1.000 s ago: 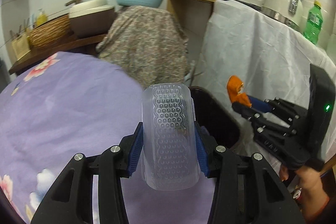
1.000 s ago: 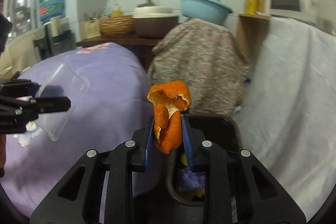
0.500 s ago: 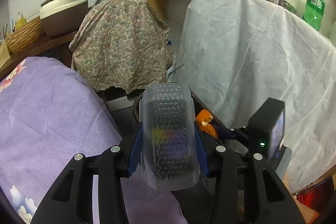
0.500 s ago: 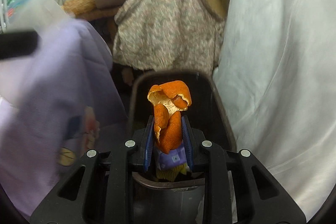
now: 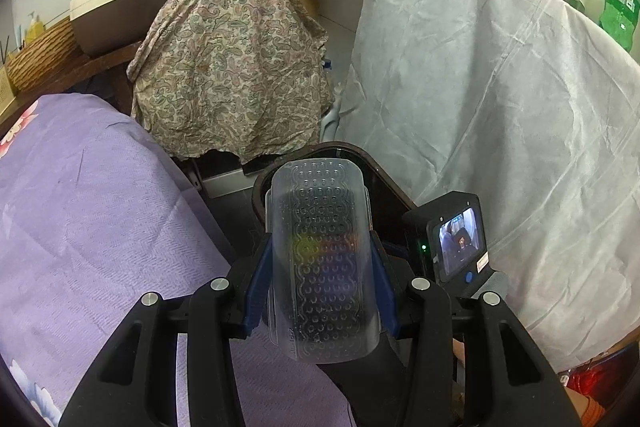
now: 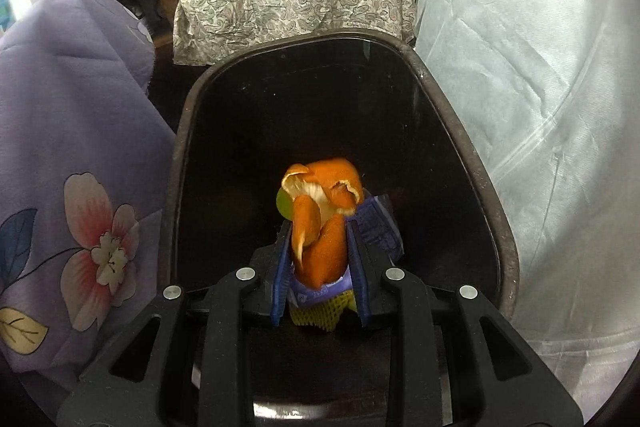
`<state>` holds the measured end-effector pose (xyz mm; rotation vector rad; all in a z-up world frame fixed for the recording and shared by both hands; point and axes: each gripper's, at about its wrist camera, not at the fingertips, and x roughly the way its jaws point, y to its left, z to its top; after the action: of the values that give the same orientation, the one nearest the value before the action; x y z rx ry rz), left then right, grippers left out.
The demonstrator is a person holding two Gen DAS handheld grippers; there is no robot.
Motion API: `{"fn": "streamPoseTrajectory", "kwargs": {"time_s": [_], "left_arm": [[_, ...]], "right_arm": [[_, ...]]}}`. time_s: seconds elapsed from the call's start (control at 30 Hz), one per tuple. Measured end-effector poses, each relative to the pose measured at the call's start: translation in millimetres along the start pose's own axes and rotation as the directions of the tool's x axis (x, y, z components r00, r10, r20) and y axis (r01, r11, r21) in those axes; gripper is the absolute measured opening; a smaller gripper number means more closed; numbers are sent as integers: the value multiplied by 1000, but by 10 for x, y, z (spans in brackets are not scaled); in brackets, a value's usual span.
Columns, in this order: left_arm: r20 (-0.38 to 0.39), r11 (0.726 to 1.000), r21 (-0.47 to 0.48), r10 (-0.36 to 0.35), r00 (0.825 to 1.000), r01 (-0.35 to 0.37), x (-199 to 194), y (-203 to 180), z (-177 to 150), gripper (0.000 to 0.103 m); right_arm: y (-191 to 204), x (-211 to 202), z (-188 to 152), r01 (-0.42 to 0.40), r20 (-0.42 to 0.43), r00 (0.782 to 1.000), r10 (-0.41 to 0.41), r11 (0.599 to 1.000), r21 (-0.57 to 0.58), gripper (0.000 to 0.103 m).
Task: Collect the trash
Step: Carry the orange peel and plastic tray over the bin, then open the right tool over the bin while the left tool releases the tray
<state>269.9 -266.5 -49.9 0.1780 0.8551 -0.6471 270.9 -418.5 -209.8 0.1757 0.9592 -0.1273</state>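
Left wrist view: left gripper [image 5: 320, 267] is clamped on a clear embossed plastic tray [image 5: 322, 259], both blue pads pressing its sides. The tray stands upright between the fingers, above the near rim of the dark trash bin [image 5: 384, 183]. The right gripper's camera unit [image 5: 456, 239] sits just right of the tray, over the bin. Purple floral cloth [image 5: 100, 227] lies to the left, white cloth [image 5: 500, 107] to the right.

Right wrist view: right gripper [image 6: 320, 263] is low over the open bin [image 6: 188, 131], jaws opening. Orange peel [image 6: 322, 219] remains between the pads; whether they press on it cannot be told. Purple wrapper [image 6: 378, 227] and yellow foam net [image 6: 316, 315] lie in the bin beneath the peel.
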Motion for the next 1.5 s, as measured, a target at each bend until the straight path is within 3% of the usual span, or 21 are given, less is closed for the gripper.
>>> {"fn": "streamPoseTrajectory", "kwargs": {"time_s": [0.1, 0.17, 0.47, 0.73, 1.0, 1.27, 1.43, 1.5], "left_arm": [[-10, 1000, 2, 0, 1000, 0, 70, -12, 14, 45], [-22, 1000, 7, -1, 1000, 1, 132, -33, 33, 45], [-126, 999, -37, -29, 992, 25, 593, -72, 253, 45], [-221, 994, -100, -64, 973, 42, 1049, -71, 420, 45], [-256, 995, -62, -87, 963, 73, 1365, -179, 493, 45], [-295, 998, -28, -63, 954, 57, 1618, -288, 522, 46], [-318, 999, 17, -21, 948, 28, 1749, -385, 526, 50], [-319, 999, 22, -15, 948, 23, 1774, -407, 528, 59]], "right_arm": [[21, 4, -28, -3, 8, 1000, 3, 1000, -6, 39], [36, 3, -31, 3, 16, 1000, -3, 1000, -6, 52], [79, -154, -87, 14, 67, 998, -12, 999, -37, 53], [47, -442, -290, 33, 114, 993, -28, 998, -45, 54], [-62, -694, -476, 28, 150, 988, -26, 1000, -13, 56], [-108, -890, -586, 46, 181, 983, -44, 999, -6, 59], [-112, -946, -629, 45, 190, 981, -43, 999, -6, 60], [-115, -952, -646, 41, 192, 981, -39, 999, -7, 60]]}}
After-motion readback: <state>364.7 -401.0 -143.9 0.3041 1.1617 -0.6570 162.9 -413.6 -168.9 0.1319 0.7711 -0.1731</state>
